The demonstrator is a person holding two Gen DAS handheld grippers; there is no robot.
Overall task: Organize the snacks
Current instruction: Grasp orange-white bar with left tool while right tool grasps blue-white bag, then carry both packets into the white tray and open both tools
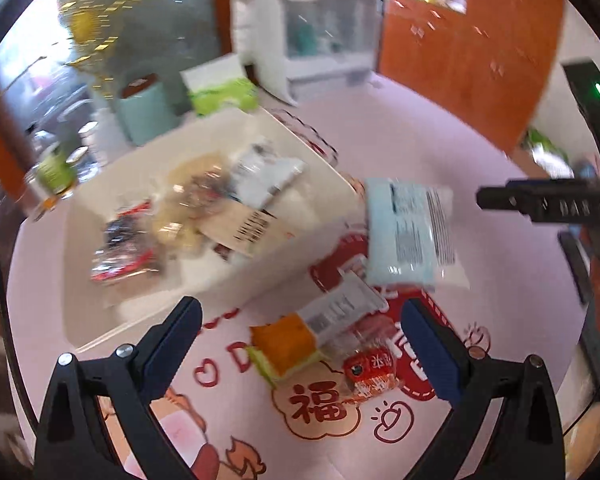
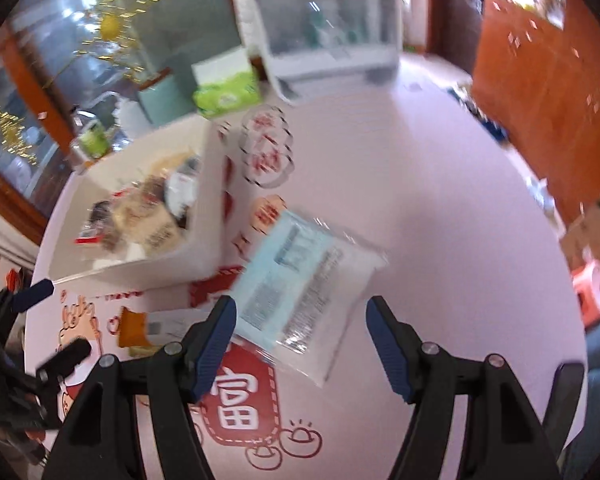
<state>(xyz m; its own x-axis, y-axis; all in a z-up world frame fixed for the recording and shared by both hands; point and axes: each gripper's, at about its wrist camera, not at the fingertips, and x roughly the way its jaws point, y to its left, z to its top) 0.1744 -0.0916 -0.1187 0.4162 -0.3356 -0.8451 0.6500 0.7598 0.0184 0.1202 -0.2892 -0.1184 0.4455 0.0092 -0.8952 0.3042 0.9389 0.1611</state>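
Both jaws of the left gripper (image 1: 300, 344) stand spread wide with nothing pinched; between them, low in the left wrist view, lie an orange-and-green snack pack (image 1: 284, 346), a small red packet (image 1: 370, 372) and a white-labelled clear wrapper (image 1: 340, 312), all on the pink printed tablecloth (image 1: 480, 152). The right gripper (image 2: 300, 340) is likewise spread and empty, its blue pads either side of the near corner of a pale blue snack packet (image 2: 300, 280) that lies flat at the middle of the right wrist view, not touched by either pad. A white bin (image 1: 292, 240) sits left of centre in both views, just beside the blue packet, holding several wrapped snacks (image 1: 204, 208). Behind it, toward the upper frame, stand a green tissue pack (image 1: 224, 96), a mint-green container (image 1: 144, 108) and a white cabinet-like organizer (image 1: 308, 28). Everything is somewhat blurred.
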